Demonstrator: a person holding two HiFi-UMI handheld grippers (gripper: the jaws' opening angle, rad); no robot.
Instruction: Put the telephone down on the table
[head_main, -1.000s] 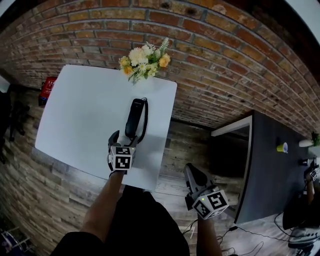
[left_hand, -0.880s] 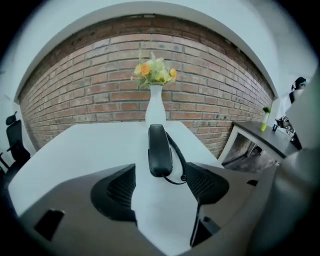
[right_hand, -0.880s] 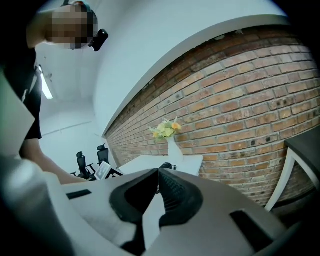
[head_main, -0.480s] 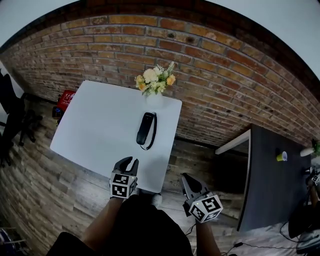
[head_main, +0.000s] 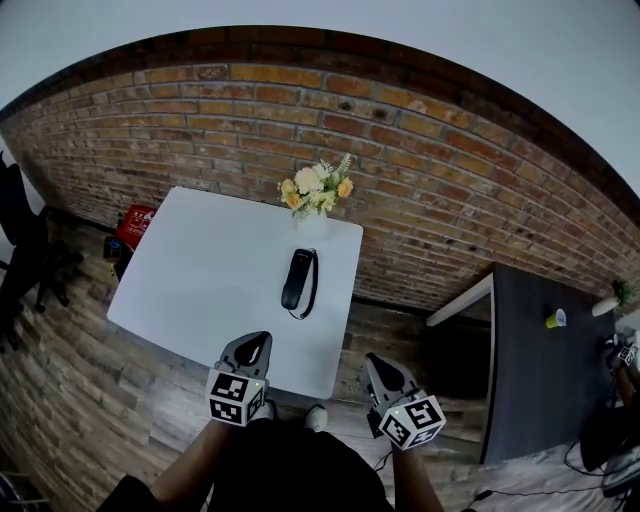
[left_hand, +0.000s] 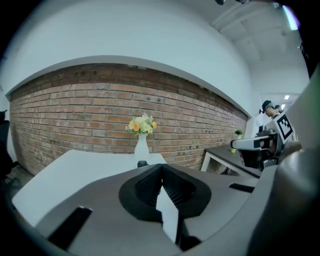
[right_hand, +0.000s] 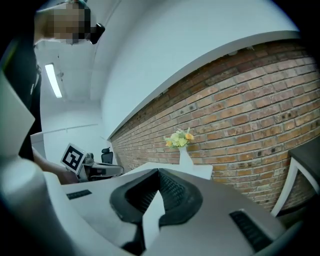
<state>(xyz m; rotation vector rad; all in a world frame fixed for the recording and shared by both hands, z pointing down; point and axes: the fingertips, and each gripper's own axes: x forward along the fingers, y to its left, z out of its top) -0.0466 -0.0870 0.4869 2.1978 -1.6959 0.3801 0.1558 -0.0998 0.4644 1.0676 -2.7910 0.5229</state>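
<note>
Telephone lies flat on the white counter, in its far-right part. Its length runs near to far, and its dark cord loops along its right side. It is free of both grippers.

Left gripper: I read the jaws pressed together, nothing between them. It hangs at the counter's near edge, well apart from the telephone. Right gripper: jaws likewise closed on nothing. It sits off the counter's near-right corner, over the wooden floor.

Surroundings: a white vase with yellow and cream flowers stands at the counter's far edge, just beyond the telephone's far end. A brick wall runs behind it. A red box sits on the floor at the counter's far-left side, and a black chair further left. A dark desk stands to the right, well apart, with a small yellow-green cup on it.
</note>
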